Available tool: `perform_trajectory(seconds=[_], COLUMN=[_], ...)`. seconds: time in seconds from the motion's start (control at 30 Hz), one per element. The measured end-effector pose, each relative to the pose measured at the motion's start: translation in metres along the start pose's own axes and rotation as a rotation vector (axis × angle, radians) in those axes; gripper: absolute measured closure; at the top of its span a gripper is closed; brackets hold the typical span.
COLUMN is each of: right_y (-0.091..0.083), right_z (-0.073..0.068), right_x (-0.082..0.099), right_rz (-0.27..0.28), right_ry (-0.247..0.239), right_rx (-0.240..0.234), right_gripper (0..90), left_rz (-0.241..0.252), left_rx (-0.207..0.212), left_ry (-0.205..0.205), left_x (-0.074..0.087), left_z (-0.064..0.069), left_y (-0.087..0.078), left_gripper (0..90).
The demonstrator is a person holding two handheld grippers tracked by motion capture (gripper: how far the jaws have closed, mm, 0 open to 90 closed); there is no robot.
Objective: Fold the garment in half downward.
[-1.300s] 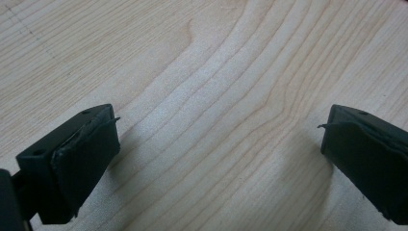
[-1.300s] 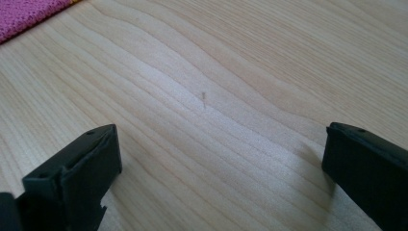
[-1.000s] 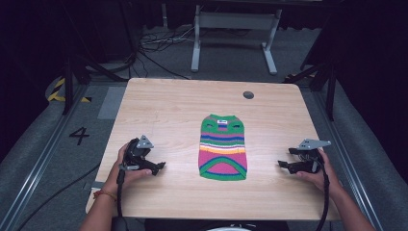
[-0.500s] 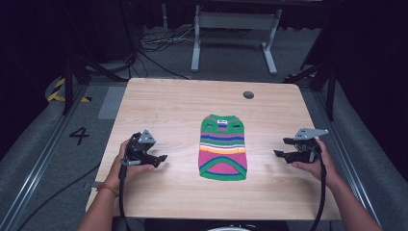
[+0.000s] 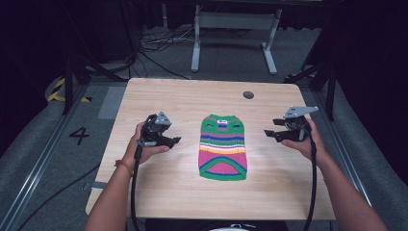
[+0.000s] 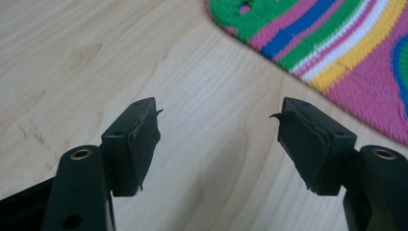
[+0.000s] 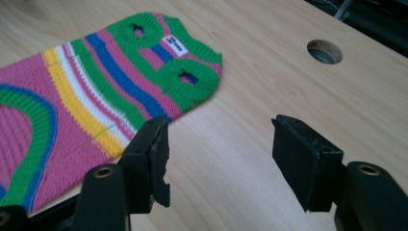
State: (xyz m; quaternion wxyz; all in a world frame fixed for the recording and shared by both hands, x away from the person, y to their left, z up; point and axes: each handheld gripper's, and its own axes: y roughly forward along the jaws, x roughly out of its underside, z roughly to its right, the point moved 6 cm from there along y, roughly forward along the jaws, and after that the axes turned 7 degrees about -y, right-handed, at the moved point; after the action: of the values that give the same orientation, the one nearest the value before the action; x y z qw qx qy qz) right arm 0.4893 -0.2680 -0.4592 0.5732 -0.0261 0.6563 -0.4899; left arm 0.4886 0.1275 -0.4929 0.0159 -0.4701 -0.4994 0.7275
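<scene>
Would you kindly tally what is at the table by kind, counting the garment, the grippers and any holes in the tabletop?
Striped knitted garment: 1
Hand-held grippers: 2, the left gripper and the right gripper, both with open jaws that have just been closing with nothing between them
Round holes in the table: 1, the cable hole
Total: 4

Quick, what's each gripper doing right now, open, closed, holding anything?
Left gripper: open, nothing between its jaws, which have just been closing; beside the striped sweater.
Right gripper: open, empty, jaws likewise just closing.
</scene>
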Motion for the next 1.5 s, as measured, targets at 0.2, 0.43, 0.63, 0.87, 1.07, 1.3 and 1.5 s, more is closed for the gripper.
perform_trajectory(seconds=[0.2,0.43,0.63,0.87,1.07,1.3,1.5], right_y=[0.026,0.064,0.092,0.113,0.131,0.153,0.154], right_z=[0.003,0.009,0.011,0.013,0.012,0.012,0.014], right_x=[-0.022,-0.029,-0.027,-0.032,-0.033,-0.027,-0.024], right_rz=[0.007,-0.002,-0.036,-0.041,-0.062,-0.096,-0.092], right_ry=[-0.001,0.016,0.040,0.056,0.066,0.083,0.136], right_rx=[-0.016,-0.034,-0.044,-0.057,-0.057,-0.049,-0.071], right_gripper=[45.6,52.8,54.5,55.9,57.8,57.7,55.4], left_rz=[0.001,-0.018,-0.001,0.010,-0.019,-0.013,-0.021], left_rx=[-0.005,-0.007,0.015,0.033,0.019,0.046,0.040], left_ry=[-0.003,0.003,-0.056,-0.082,-0.101,-0.130,-0.122], left_x=[-0.026,-0.044,-0.055,-0.069,-0.077,-0.080,-0.081], left_z=[-0.002,-0.004,-0.008,-0.006,-0.004,-0.002,-0.001], left_y=[0.025,0.066,0.087,0.103,0.128,0.144,0.144], left_gripper=[34.1,37.9,38.8,39.9,41.7,44.8,44.2])
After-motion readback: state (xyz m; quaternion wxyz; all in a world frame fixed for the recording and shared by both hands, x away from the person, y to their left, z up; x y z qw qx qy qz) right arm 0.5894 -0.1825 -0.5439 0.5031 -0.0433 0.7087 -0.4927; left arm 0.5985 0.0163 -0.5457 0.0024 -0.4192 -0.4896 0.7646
